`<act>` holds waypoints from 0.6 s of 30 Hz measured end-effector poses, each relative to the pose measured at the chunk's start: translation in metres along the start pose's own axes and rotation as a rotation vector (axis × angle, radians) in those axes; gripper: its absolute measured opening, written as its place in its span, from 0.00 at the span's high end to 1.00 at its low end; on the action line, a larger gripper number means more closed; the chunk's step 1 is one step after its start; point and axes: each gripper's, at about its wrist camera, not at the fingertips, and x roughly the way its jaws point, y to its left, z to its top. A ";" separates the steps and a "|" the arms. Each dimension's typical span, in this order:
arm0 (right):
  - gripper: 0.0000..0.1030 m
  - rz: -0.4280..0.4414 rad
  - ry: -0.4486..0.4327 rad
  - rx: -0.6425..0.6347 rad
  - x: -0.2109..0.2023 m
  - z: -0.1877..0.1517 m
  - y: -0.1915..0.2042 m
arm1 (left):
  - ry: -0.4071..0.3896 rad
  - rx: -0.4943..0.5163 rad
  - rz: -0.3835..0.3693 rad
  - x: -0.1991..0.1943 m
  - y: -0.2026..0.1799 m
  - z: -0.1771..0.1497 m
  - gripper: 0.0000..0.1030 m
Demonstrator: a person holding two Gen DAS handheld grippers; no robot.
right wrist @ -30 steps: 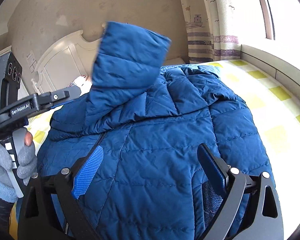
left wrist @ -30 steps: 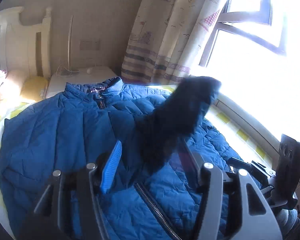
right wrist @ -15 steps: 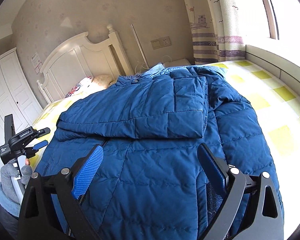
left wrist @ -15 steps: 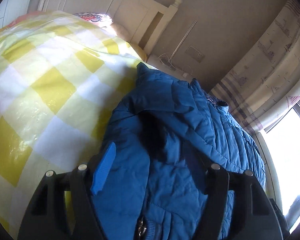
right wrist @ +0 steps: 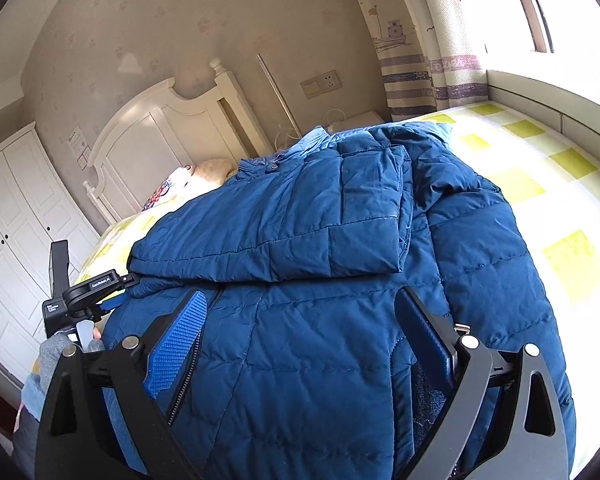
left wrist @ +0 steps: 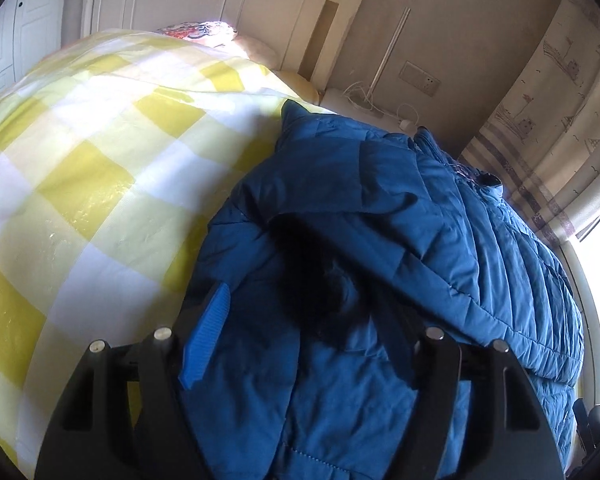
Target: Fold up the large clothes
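The quilted blue puffer jacket (right wrist: 340, 320) lay spread on the yellow-checked bed cover (left wrist: 80, 168), one sleeve (right wrist: 284, 224) already folded across its chest. Both the left gripper (left wrist: 312, 340) and right gripper (right wrist: 300, 340) hovered spread and empty above it. The other sleeve probably came next, needing a pinch near its cuff.

1. A bed with a yellow-and-white checked cover (left wrist: 100, 168).
2. A white headboard (right wrist: 160, 136) at its far end.
3. A pillow (right wrist: 214, 170) by the headboard.
4. Striped curtains (right wrist: 416, 60) beside the window.
5. White wardrobe doors (right wrist: 8, 240).
6. A wall socket (right wrist: 320, 84).
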 end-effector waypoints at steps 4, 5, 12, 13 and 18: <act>0.11 0.061 0.014 0.169 -0.002 0.008 -0.029 | -0.007 -0.030 -0.038 0.000 0.003 0.000 0.29; 0.12 0.067 0.013 0.212 -0.001 0.010 -0.036 | -0.011 -0.045 -0.055 0.001 0.004 0.001 0.28; 0.15 0.057 0.095 0.257 0.026 0.032 -0.043 | -0.022 -0.088 -0.107 0.000 0.011 0.001 0.27; 0.16 0.063 0.121 0.272 0.034 0.034 -0.044 | -0.022 -0.089 -0.107 0.000 0.011 0.001 0.27; 0.58 0.051 0.148 0.285 0.055 0.045 -0.041 | -0.023 -0.091 -0.110 0.000 0.011 0.001 0.27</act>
